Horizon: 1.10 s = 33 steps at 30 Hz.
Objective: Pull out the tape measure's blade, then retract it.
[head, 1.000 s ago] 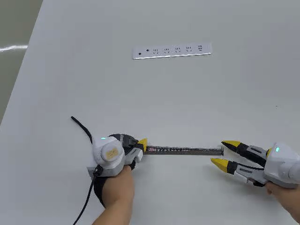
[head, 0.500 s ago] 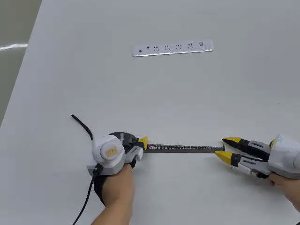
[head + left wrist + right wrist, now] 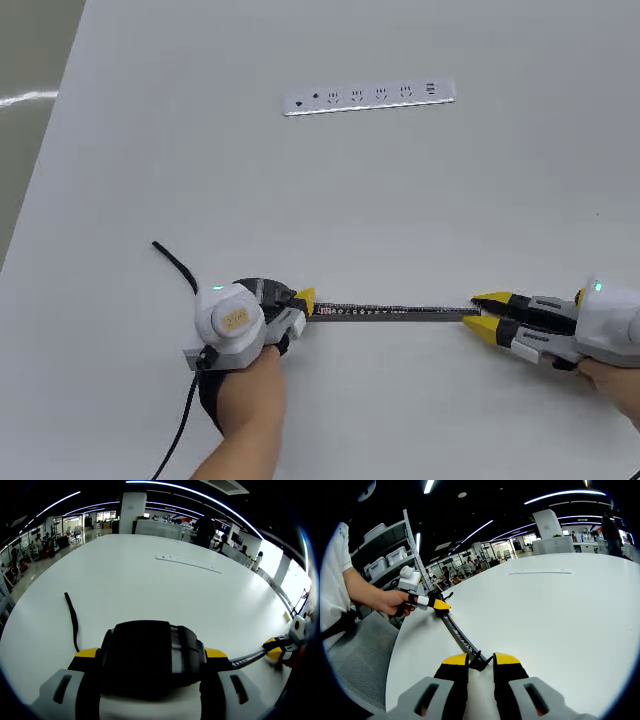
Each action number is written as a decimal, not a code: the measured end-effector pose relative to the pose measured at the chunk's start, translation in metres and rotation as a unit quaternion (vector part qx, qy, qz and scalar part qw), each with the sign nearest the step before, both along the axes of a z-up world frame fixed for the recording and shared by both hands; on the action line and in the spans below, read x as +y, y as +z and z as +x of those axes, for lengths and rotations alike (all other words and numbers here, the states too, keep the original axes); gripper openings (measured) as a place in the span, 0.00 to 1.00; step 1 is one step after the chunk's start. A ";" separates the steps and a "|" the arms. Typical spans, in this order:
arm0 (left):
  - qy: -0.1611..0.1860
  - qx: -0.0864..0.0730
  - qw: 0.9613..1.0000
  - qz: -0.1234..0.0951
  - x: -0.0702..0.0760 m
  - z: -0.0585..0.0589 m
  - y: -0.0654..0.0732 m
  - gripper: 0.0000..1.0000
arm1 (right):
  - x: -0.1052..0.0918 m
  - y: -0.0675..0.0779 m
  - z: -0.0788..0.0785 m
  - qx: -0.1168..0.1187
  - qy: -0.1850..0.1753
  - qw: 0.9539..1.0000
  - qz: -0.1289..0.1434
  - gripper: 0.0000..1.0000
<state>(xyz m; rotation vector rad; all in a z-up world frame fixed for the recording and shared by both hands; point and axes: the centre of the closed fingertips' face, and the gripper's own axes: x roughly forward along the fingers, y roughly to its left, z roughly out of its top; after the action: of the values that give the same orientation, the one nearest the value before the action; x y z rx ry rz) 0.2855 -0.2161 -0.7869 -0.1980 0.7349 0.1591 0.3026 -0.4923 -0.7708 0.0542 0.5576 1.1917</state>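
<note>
Low in the left gripper view, our left claw (image 3: 150,653) is clamped on the black case (image 3: 150,637), a grip the head view half hides behind the hand. The right gripper view shows our right claw (image 3: 480,660) pinched on the blade (image 3: 456,629) at its end hook, a detail too small in the head view. There, the blade lies pulled out across the lower bench (image 3: 400,200). A strap (image 3: 174,265) lies left of the case, and a power strip (image 3: 368,97) sits at upper centre.
</note>
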 end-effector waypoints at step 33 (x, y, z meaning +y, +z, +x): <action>0.000 0.010 1.000 -0.004 -0.001 -0.001 0.000 0.79 | 0.002 0.003 -0.006 -0.098 0.025 0.995 -0.020 0.15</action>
<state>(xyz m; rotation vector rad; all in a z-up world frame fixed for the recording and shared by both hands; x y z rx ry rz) 0.2842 -0.2174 -0.7869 -0.2046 0.7550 0.1592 0.2966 -0.4907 -0.7677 -0.1103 0.4105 1.2188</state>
